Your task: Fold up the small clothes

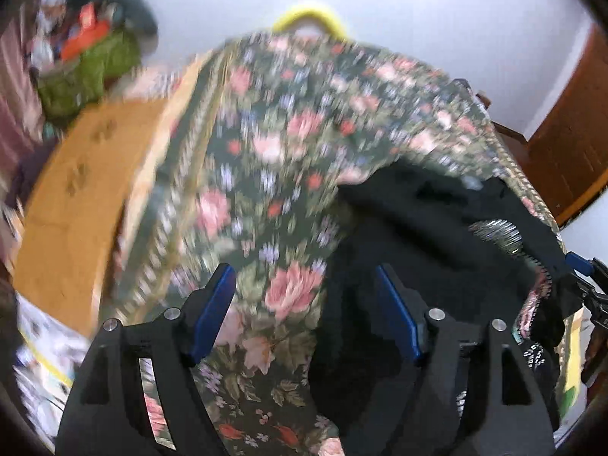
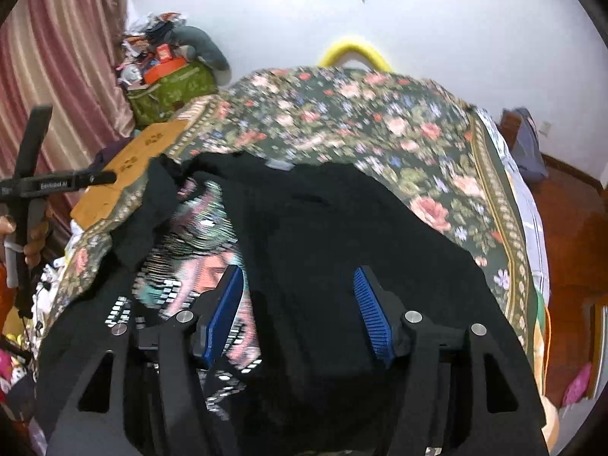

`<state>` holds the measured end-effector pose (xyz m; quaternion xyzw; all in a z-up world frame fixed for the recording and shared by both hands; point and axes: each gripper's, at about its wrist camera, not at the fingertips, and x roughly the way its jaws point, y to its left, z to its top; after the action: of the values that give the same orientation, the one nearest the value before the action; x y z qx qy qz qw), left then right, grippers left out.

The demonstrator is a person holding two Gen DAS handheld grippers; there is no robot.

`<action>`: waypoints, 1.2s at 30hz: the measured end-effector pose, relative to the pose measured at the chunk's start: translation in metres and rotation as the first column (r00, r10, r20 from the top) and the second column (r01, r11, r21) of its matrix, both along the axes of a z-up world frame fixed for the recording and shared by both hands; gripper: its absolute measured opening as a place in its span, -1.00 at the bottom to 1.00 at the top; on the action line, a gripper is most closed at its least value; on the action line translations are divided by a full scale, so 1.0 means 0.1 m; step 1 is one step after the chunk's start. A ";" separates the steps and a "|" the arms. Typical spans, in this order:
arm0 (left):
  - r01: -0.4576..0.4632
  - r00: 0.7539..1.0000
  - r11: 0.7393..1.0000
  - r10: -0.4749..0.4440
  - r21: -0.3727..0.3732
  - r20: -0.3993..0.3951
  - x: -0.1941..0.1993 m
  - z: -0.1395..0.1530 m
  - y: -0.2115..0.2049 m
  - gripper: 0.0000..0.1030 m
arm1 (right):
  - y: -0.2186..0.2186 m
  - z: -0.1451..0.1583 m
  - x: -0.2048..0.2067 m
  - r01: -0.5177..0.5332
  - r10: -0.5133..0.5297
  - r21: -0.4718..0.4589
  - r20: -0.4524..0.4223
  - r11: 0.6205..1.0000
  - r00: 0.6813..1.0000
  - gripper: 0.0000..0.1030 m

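Where the garment lies: black garment point(image 2: 342, 228) spread on the bed's floral bedspread point(image 2: 380, 114), a sequined picture panel point(image 2: 197, 235) showing on its left part.
Left gripper point(image 1: 304, 315): fingers point(image 1: 212, 311) wide apart, nothing between them; floral cloth below, the black cloth's edge under the right finger. View is blurred.
Right gripper point(image 2: 300, 315): blue-padded fingers point(image 2: 370, 315) spread open over the black fabric, gripping nothing; whether they touch it I cannot tell.
Bed's far side: yellow curved thing point(image 2: 355, 51) against the white wall.
Left of the bed: green bag point(image 2: 171, 91) piled with clutter, pink curtain point(image 2: 57, 57) beside it.
On the bedspread's left edge: brown cardboard sheet point(image 1: 76, 197).
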<state>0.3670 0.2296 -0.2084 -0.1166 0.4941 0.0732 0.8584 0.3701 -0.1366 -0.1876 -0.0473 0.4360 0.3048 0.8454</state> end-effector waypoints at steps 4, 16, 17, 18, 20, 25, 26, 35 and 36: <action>0.049 0.998 0.989 -0.055 -0.138 -0.041 -0.05 -0.39 -0.01 0.43 | -0.11 -0.24 0.11 0.045 -0.047 -0.044 -0.047 0.998 0.998 0.10; 0.161 0.987 0.980 -0.158 0.112 -0.038 -0.36 -0.27 -0.50 -0.84 | -0.14 -0.26 -0.02 0.032 -0.035 -0.061 -0.044 0.998 0.998 0.10; 0.151 0.988 0.982 -0.147 0.117 -0.045 -0.39 -0.27 -0.43 -0.85 | -0.12 -0.25 -0.04 0.025 -0.027 -0.065 -0.036 0.998 0.999 0.10; 0.135 0.990 0.983 -0.128 0.128 -0.057 -0.45 -0.26 -0.34 -0.86 | -0.12 -0.24 -0.05 0.020 -0.022 -0.069 -0.029 0.997 0.999 0.10; 0.109 0.991 0.983 -0.097 0.148 -0.087 -0.52 -0.30 -0.19 -0.86 | -0.11 -0.24 -0.06 0.015 -0.017 -0.072 -0.022 0.997 1.000 0.10; 0.121 0.981 0.983 -0.098 0.136 -0.167 -0.58 -0.49 -0.02 -0.82 | -0.10 -0.33 0.00 0.026 -0.029 -0.056 -0.055 0.998 0.998 0.10; 0.130 0.981 0.981 -0.105 0.147 -0.165 -0.58 -0.48 -0.02 -0.80 | -0.10 -0.35 0.01 0.027 -0.031 -0.056 -0.061 0.998 0.998 0.10; 0.044 0.999 0.983 -0.039 0.179 -0.035 -0.20 -0.05 0.16 -0.22 | -0.10 -0.32 0.06 0.017 -0.019 -0.073 -0.021 0.997 1.000 0.12; 0.037 0.999 0.984 -0.033 0.173 -0.023 -0.10 -0.02 0.17 -0.19 | -0.11 -0.32 0.08 0.018 -0.019 -0.071 -0.020 0.997 1.000 0.12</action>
<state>0.3568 0.2469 -0.2100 -0.0322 0.4965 0.1019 0.8614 0.3780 -0.1476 -0.2194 -0.0700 0.4558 0.2819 0.8414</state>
